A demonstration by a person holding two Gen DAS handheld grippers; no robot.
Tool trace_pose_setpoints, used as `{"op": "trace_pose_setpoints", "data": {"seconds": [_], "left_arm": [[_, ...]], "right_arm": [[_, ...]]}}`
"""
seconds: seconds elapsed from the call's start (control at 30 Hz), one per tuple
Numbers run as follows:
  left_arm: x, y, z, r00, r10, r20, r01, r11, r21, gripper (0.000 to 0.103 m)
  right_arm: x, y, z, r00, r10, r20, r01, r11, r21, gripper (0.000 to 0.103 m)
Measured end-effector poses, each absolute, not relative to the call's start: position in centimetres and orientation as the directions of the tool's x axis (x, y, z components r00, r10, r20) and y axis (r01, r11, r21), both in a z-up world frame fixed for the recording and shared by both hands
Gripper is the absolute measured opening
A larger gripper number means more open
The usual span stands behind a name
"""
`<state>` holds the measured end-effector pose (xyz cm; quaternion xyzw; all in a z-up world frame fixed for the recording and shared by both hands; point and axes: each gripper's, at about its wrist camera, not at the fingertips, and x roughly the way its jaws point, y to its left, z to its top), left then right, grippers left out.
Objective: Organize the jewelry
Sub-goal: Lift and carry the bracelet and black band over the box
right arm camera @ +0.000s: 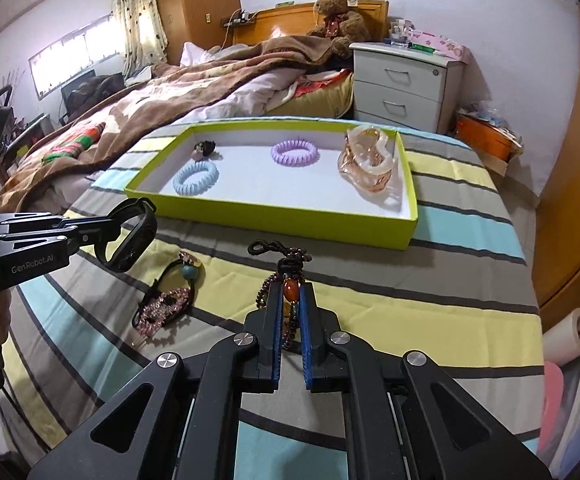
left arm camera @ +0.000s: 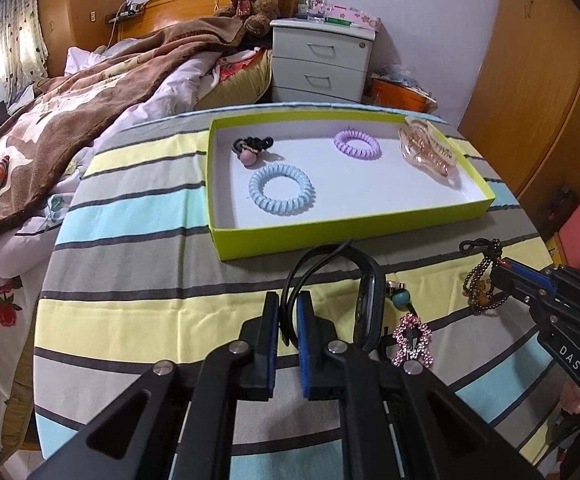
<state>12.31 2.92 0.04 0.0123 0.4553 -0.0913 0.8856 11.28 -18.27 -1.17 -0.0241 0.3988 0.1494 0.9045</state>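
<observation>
Both tools are looking black, the left tool (left arm camera: 288, 304) and right tool (right arm camera: 290, 294) showing blue pads, silver screws, maybe white lettering.

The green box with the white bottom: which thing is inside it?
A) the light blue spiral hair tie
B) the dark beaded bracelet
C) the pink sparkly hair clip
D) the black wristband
A: the light blue spiral hair tie lies on the white floor of the green box, beside a purple one, while the other three are outside it.
</observation>
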Motion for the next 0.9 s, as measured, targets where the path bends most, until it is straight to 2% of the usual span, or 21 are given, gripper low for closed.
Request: {"op": "trace_pose_setpoints", "data": {"seconds": [0.9], "left_arm": [[15.7,3.7,4.2,0.636,-0.168,-0.753,0.154,0.984,-0.09,0.009]], "right_arm": [[14.8,-17.7,3.8,0.719,0.252,-0.648,-0.259,0.962,0.086,0.008]]}}
